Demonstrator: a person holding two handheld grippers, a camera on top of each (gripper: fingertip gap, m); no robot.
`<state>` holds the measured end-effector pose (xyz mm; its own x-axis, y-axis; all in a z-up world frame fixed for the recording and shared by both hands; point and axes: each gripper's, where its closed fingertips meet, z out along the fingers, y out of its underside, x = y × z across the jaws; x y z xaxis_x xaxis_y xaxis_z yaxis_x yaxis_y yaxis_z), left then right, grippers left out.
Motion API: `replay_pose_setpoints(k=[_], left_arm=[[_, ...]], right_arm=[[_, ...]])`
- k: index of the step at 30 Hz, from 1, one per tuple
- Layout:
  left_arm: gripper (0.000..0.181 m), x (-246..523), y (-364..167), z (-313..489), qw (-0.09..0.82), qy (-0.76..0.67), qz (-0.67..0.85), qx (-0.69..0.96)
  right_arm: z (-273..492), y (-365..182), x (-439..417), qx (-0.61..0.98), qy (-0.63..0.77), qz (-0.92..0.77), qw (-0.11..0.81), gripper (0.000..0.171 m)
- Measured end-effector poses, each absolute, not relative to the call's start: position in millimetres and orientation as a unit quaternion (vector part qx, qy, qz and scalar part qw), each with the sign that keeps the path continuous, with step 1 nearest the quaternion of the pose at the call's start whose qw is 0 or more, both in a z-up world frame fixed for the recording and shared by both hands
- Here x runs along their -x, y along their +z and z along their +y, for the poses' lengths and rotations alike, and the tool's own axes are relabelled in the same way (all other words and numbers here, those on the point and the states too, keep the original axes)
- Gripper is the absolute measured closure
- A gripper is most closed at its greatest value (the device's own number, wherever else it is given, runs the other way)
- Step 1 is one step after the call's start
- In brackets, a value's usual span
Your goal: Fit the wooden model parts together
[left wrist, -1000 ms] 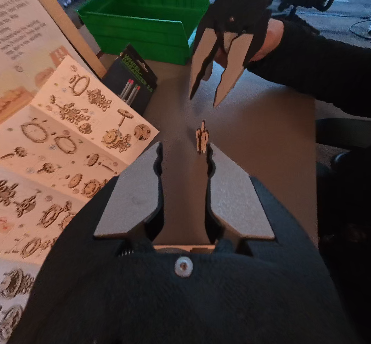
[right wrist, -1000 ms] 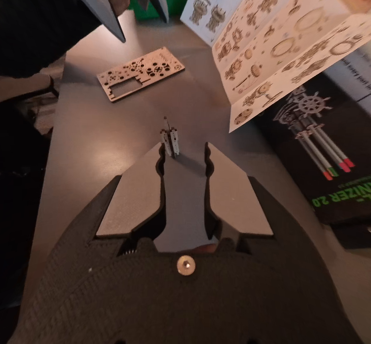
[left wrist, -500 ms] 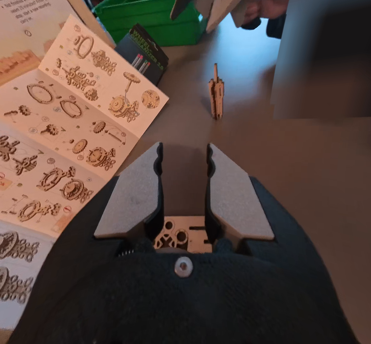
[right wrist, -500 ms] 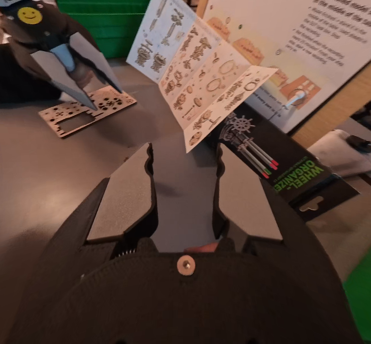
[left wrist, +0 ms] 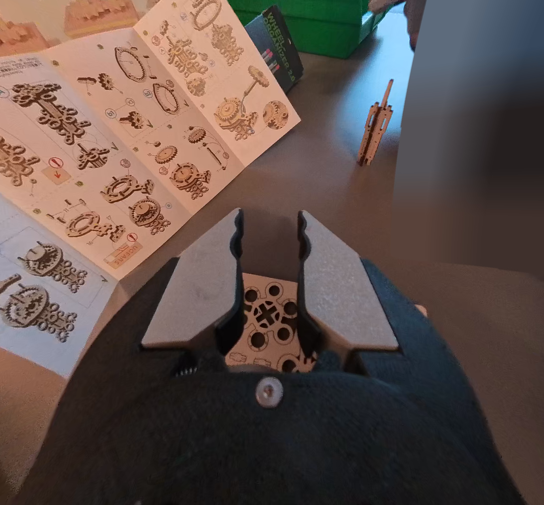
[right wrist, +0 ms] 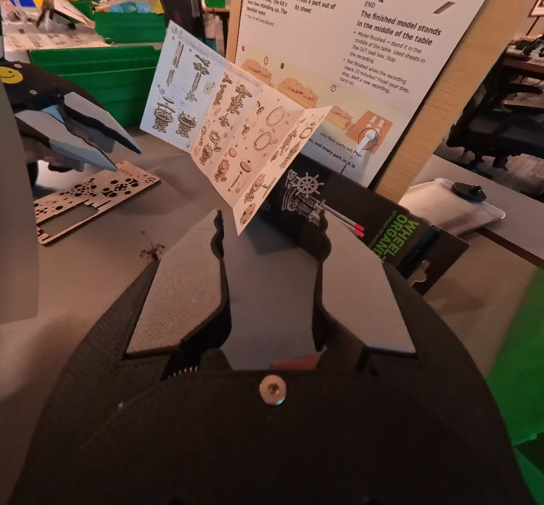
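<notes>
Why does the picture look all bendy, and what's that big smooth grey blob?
Left wrist view: the wide lens bends the booklet; the grey patch at the right was laid over afterwards; the small wooden piece stays sharp. Right wrist view: edges stretch and smear, like the green patch; the table shows soft glare.

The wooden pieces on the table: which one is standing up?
The small wooden assembly stands upright and alone on the grey table; the cut-out wooden sheet lies flat.

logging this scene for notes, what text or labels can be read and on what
I won't quote writing; these bear it.
White poster board: printed headings and paragraphs.
Folded paper leaflet: small step numbers.
Black cardboard box: green lettering.
Pale wooden parts sheet: marks too small.
</notes>
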<state>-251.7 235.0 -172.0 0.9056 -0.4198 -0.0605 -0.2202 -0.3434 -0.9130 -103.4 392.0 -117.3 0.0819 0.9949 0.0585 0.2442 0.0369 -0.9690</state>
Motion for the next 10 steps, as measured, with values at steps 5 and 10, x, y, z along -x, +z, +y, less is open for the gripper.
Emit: replay_pose_setpoints(k=[5, 10], left_arm=[[0.147, 244.4, -175.4, 235.4, 0.534, -0.102, 0.197, 0.816], [0.146, 249.4, -177.1, 237.8, 0.534, -0.099, 0.182, 0.82]], right_arm=[[392.6, -131.8, 103.7, 0.572, 0.393, -0.552, 0.462, 0.102], [384.9, -137.5, 105.0, 0.568, 0.397, -0.559, 0.456, 0.102]])
